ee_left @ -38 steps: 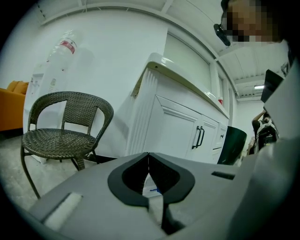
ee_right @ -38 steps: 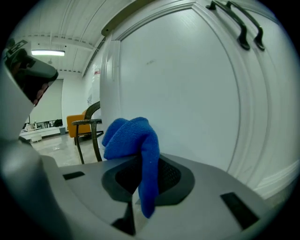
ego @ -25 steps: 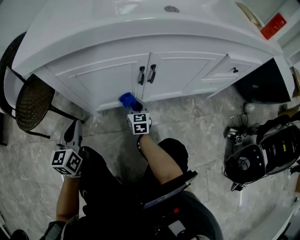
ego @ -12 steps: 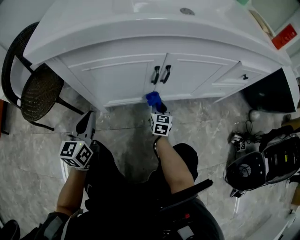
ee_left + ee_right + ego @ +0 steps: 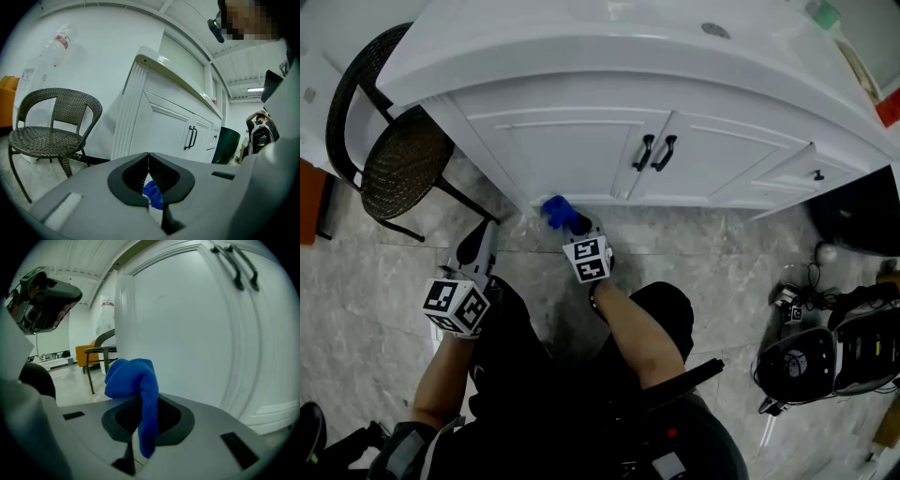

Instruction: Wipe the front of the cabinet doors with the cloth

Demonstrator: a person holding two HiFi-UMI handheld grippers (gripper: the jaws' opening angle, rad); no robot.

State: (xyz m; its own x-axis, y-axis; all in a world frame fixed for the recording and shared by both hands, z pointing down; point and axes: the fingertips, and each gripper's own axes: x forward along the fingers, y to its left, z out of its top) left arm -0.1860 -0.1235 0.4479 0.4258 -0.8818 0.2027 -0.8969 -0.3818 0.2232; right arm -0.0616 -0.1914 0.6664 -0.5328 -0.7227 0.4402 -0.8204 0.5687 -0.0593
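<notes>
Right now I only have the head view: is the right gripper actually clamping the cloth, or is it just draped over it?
Observer: Clamping. The right gripper view shows the right gripper shut on the blue cloth, which bunches above the jaws with a tail hanging between them.
Operator: And the left gripper?
Observer: The left gripper view shows the left gripper shut, tips meeting, gripping nothing.

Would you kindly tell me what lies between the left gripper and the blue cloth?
Nothing but bare grey floor tile, as the head view shows: the left gripper hangs apart from the blue cloth, pinched in the right gripper.
</notes>
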